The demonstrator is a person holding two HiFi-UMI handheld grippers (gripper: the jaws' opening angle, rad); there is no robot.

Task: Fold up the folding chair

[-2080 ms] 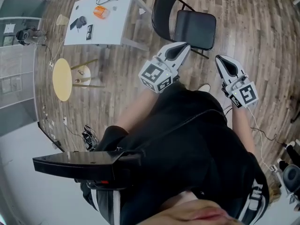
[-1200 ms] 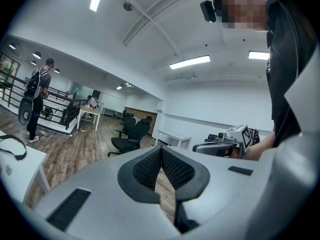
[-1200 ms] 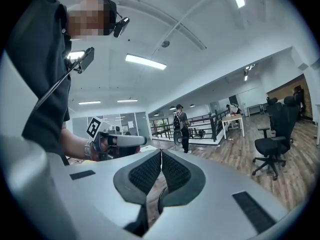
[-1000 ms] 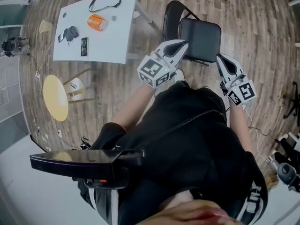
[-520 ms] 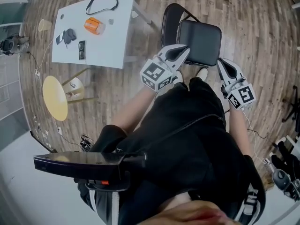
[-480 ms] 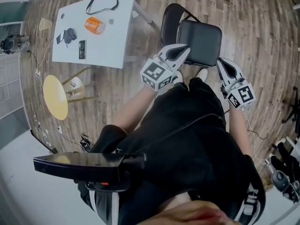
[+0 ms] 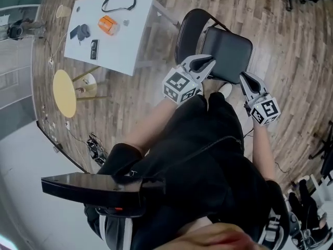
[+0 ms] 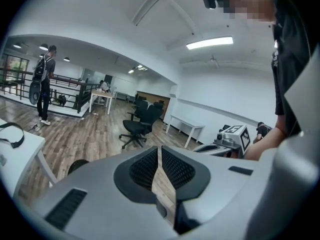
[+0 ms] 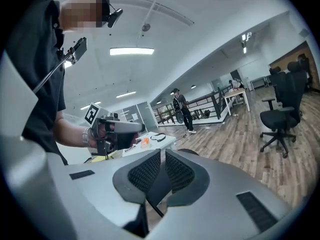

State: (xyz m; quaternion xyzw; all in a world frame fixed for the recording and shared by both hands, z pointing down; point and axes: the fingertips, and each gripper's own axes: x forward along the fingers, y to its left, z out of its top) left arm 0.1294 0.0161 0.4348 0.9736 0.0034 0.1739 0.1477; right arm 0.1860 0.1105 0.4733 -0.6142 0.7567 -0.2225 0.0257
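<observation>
Folding chair (image 7: 229,48) | unfolded, upper centre of frame | left gripper (image 7: 209,61) and right gripper (image 7: 243,77) both closed tight, empty | flanking seat's near edge, likely staged to tip seat up

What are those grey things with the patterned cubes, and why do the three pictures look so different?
Those are two hand-held grabbers, not a robot. A person in black holds the left gripper and the right gripper; the cubes are part of them. The head view comes from a camera on the person's head, looking down at the wooden floor and a black folding chair, standing open just ahead of the grippers. The other two pictures come from small cameras riding on each gripper, looking along its jaws. Both pairs of jaws are shut and hold nothing. Nearby stands a white table with an orange thing and some small dark items on it, and a round yellow stool. The chair is not folded yet.
</observation>
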